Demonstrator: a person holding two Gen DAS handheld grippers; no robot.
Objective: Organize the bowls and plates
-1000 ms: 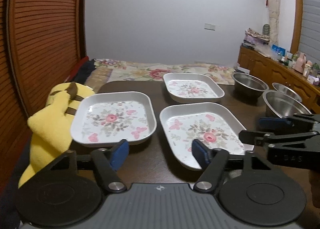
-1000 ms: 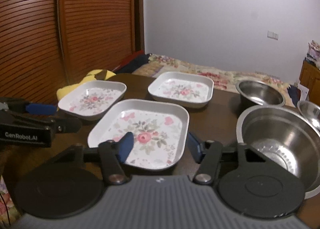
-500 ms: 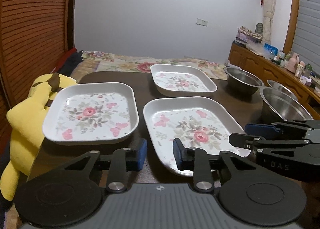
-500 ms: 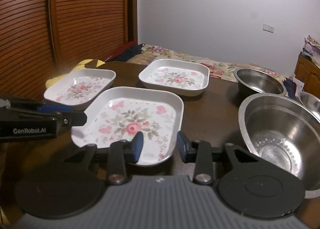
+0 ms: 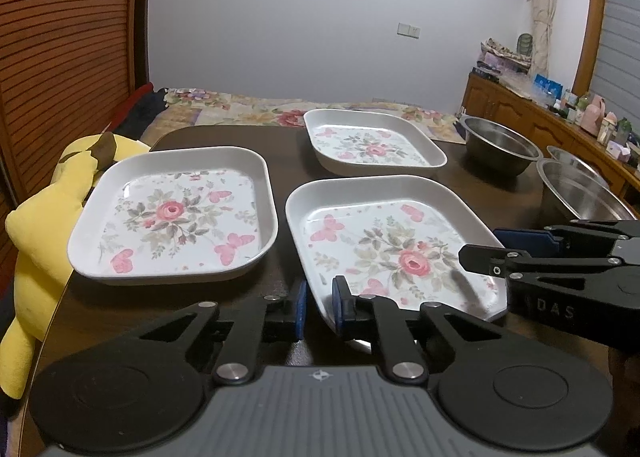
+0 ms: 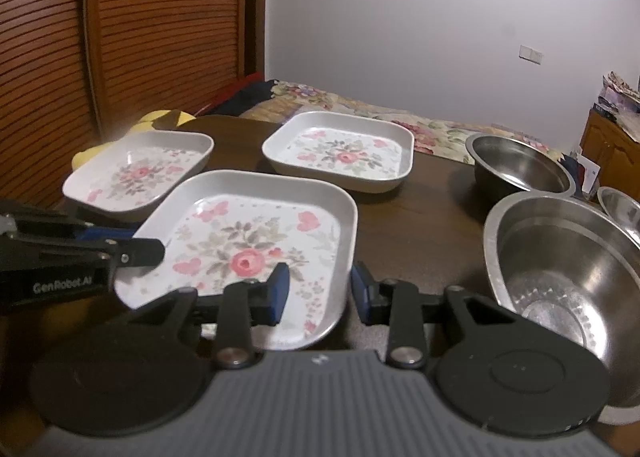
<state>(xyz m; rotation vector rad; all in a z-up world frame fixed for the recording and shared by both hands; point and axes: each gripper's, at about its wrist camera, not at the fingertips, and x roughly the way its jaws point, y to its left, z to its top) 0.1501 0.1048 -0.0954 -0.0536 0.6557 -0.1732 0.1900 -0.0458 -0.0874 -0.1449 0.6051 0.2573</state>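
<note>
Three white square plates with a rose print lie on the dark table (image 5: pixel 280 149): a near plate (image 5: pixel 392 241), a left plate (image 5: pixel 176 217) and a far plate (image 5: pixel 372 145). My left gripper (image 5: pixel 320 311) is shut on the near plate's front left corner rim. In the right wrist view the near plate (image 6: pixel 248 241) has its right rim between the pads of my right gripper (image 6: pixel 320 289). Those jaws are closing, and the inner pad still stands clear of the rim. Three steel bowls stand to the right: a big near one (image 6: pixel 560 257), a far one (image 6: pixel 520 165) and one at the edge (image 6: pixel 624 209).
A yellow plush toy (image 5: pixel 40 225) leans on the table's left edge beside the left plate. Beyond the table lies a bed with a floral cover (image 5: pixel 280 109). A wooden cabinet (image 5: pixel 520 109) with clutter runs along the right wall, and a slatted wooden door (image 5: pixel 60 57) stands on the left.
Both grippers have come forward and down to the near plate. The left jaws have shut on its corner rim. The right jaws have narrowed around its right rim.
</note>
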